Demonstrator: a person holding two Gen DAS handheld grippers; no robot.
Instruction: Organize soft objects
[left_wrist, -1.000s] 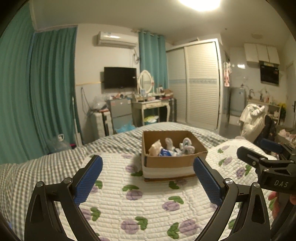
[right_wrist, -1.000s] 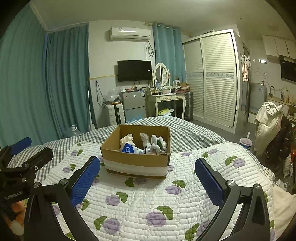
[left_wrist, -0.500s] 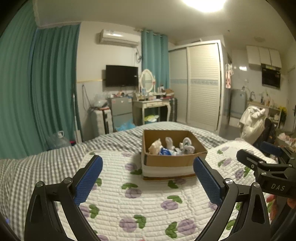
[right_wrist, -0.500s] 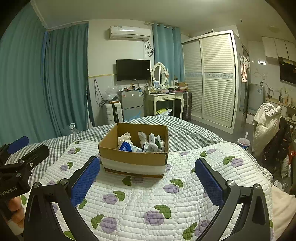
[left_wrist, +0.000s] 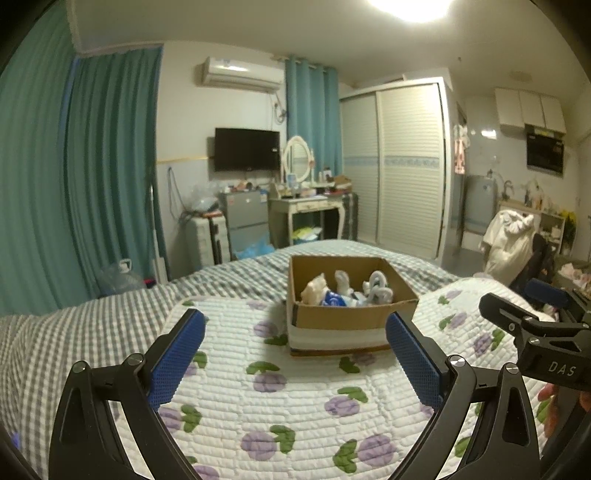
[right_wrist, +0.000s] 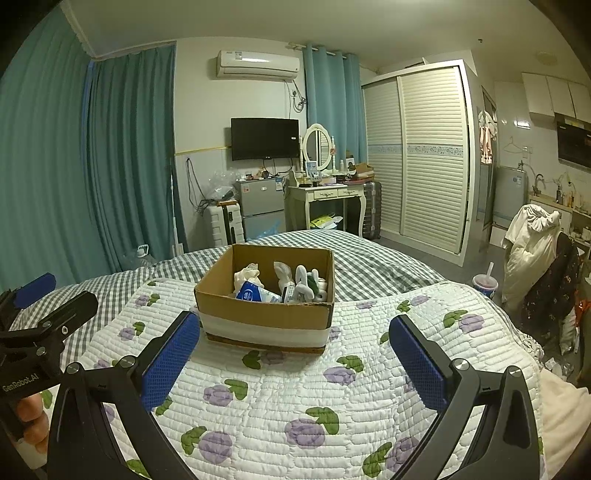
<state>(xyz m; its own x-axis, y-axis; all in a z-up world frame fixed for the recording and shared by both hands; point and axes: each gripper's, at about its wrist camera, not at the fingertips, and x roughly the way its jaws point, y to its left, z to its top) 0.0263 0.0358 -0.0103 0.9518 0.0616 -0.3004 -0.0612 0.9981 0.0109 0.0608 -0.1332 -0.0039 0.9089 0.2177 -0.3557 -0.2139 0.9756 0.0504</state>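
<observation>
Brown cardboard, open at the top: the box (right_wrist: 264, 308) sits on the quilt (right_wrist: 295, 398), a white one printed with purple flowers, spread over a grey checked bedcover (left_wrist: 66, 332). A pale band wraps the lower part of the box's front wall. Inside I see a loose heap of soft items (right_wrist: 282, 282): a cream-white piece at the left, a blue-and-white packet (right_wrist: 252, 294) lying against the near wall, and several white and greenish pieces standing up toward the right. I cannot identify the individual pieces further.

My left gripper (left_wrist: 293, 334) is spread wide, its blue pads (left_wrist: 173, 360) well apart, with nothing between them. It hangs above the quilt with the box ahead, slightly right of centre. My right gripper (right_wrist: 293, 334) is likewise spread wide and holds nothing; the box lies ahead of it, slightly left of centre. Neither touches the box.

Beyond the bed stand a dressing table (right_wrist: 325, 194), a small fridge (right_wrist: 260, 208) and a wardrobe (right_wrist: 421, 155).
</observation>
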